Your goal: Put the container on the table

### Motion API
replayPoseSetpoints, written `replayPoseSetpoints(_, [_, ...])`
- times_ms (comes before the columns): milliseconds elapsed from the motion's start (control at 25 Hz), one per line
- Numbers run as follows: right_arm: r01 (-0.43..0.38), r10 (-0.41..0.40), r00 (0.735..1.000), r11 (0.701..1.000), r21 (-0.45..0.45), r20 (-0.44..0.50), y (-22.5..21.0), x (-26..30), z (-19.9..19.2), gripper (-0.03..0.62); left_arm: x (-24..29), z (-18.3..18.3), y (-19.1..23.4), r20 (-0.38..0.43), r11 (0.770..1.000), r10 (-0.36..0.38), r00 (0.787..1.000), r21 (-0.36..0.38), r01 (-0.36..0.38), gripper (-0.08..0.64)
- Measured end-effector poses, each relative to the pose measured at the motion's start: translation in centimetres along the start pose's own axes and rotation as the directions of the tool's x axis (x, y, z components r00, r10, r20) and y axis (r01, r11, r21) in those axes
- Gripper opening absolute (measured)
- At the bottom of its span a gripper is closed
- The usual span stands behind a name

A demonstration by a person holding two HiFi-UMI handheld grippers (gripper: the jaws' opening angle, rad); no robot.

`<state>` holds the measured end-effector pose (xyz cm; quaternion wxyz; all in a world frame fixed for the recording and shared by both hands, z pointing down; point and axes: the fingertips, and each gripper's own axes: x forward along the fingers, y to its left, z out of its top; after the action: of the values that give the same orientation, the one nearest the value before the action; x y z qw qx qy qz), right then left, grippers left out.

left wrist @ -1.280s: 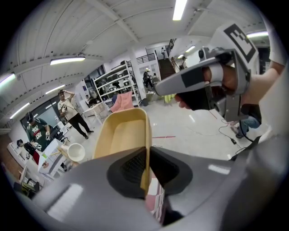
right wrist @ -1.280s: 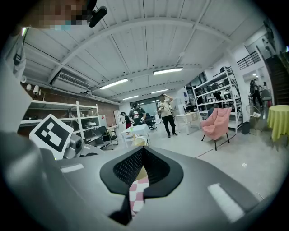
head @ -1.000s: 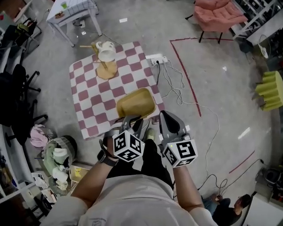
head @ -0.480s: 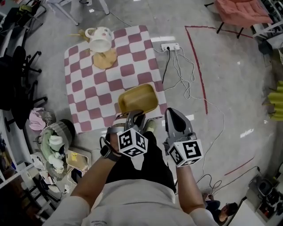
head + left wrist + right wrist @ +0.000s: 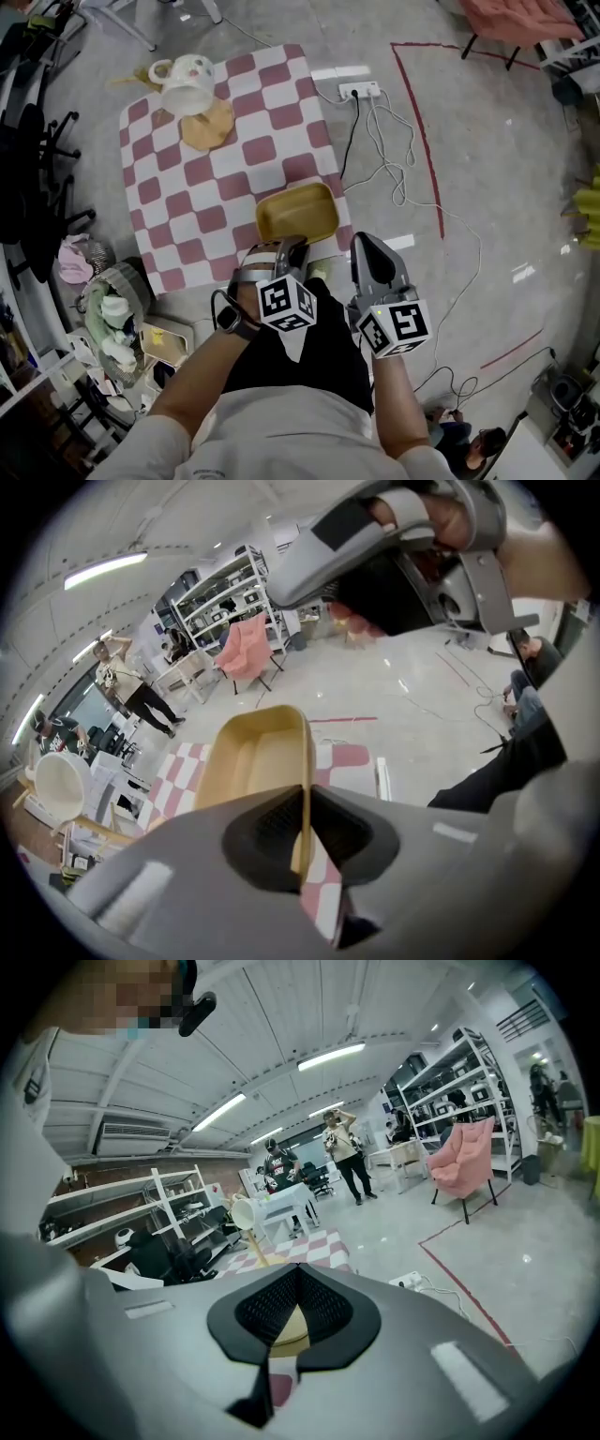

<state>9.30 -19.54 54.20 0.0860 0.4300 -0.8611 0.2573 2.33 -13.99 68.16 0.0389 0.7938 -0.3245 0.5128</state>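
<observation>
Here, I am pinching my left gripper [image 5: 302, 829] onto the thin near rim of the yellow container [image 5: 297, 211] at the near edge of the checked table [image 5: 187, 178]. The container is a shallow, smooth, round-cornered tray, probably light, stiff plastic and slippery, so the rim is the place to take it. My right gripper [image 5: 295, 1283] is riding alongside, jaws closed on nothing.

Your left gripper [image 5: 284, 246] hides the near rim of the container [image 5: 298, 211] in head view; right gripper view shows probably just a sliver.
</observation>
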Motion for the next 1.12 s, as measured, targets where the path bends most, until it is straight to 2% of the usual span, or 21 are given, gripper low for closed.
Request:
replayPoseSetpoints(640, [0.061,-0.062,0.998,0.997,0.039,0.014,-2.6,-0.1,-2.7,0.010,5.6,-2.4,-2.1,-0.062,0.995,-0.050,0.997,0.082,0.055,0.029])
replayPoseSetpoints(960, [0.076,-0.077,0.997,0.996,0.044,0.011,-2.8,-0.4,-3.4,0.010,6.9,-3.2,-3.6,-0.056,0.991,-0.115,0.992,0.056,0.118,0.030])
replayPoseSetpoints(1120, [0.081,-0.081,0.997,0.996,0.046,0.012,-2.8,-0.6,-3.4,0.011,6.7,-3.3,-4.0,-0.027,0.988,-0.157,0.987,-0.006,0.157,0.051])
